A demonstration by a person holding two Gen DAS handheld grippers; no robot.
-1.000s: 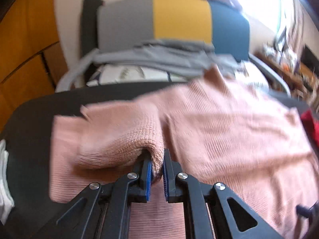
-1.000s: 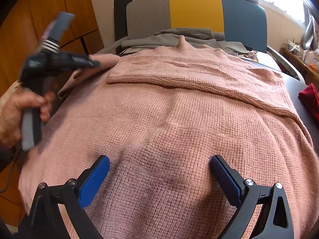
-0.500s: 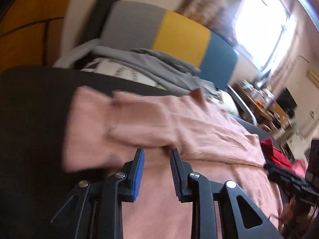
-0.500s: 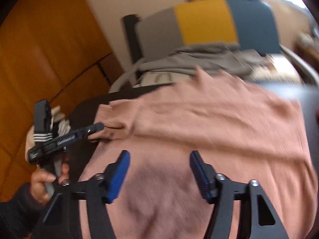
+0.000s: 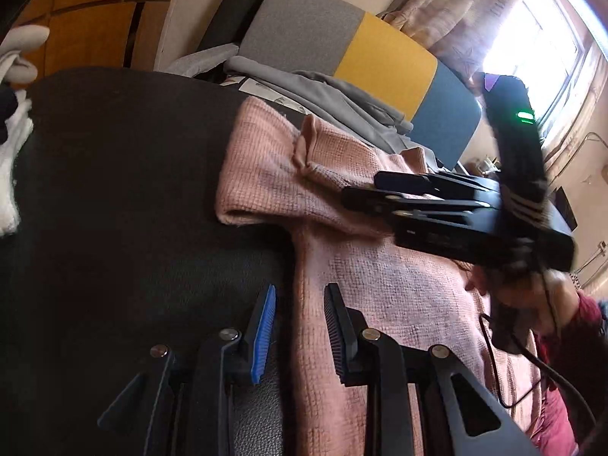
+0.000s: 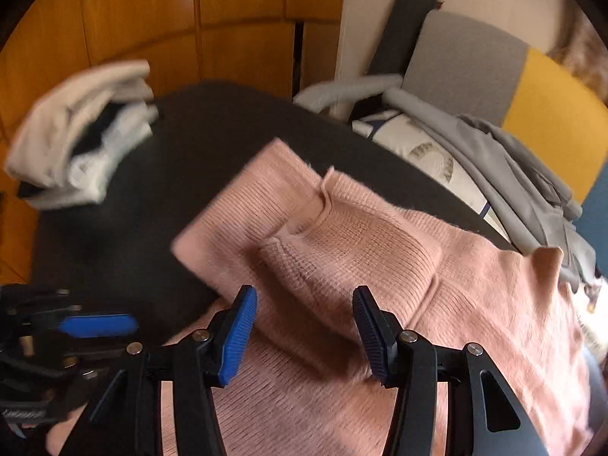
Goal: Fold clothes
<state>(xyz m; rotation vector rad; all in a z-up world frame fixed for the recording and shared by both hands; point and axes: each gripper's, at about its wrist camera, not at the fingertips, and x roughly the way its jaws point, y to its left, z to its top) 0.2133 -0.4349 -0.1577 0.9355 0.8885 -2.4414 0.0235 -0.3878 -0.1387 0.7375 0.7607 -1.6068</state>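
Observation:
A pink knitted sweater [image 5: 380, 277] lies flat on the dark table [image 5: 125, 174], one sleeve [image 6: 304, 235] folded across its body. My left gripper [image 5: 298, 326] is open low over the sweater's left edge, which runs between its blue pads [image 5: 262, 326]; nothing is clamped. My right gripper [image 6: 304, 332] is open just above the folded sleeve. In the left wrist view the right gripper [image 5: 361, 192] reaches in from the right over the sleeve, held by a hand [image 5: 532, 288]. The left gripper [image 6: 87, 315] shows at the lower left of the right wrist view.
A stack of white and beige folded clothes [image 6: 79, 144] sits at the table's far left. Behind the table stands a chair with a grey, yellow and blue back [image 5: 380, 49], grey garments [image 6: 494, 159] heaped on it. Wooden panels [image 6: 190, 19] line the wall.
My left gripper let go of the pink sleeve, opened and drew back to the sweater's left edge. My right gripper swung left over the folded sleeve and narrowed its opening.

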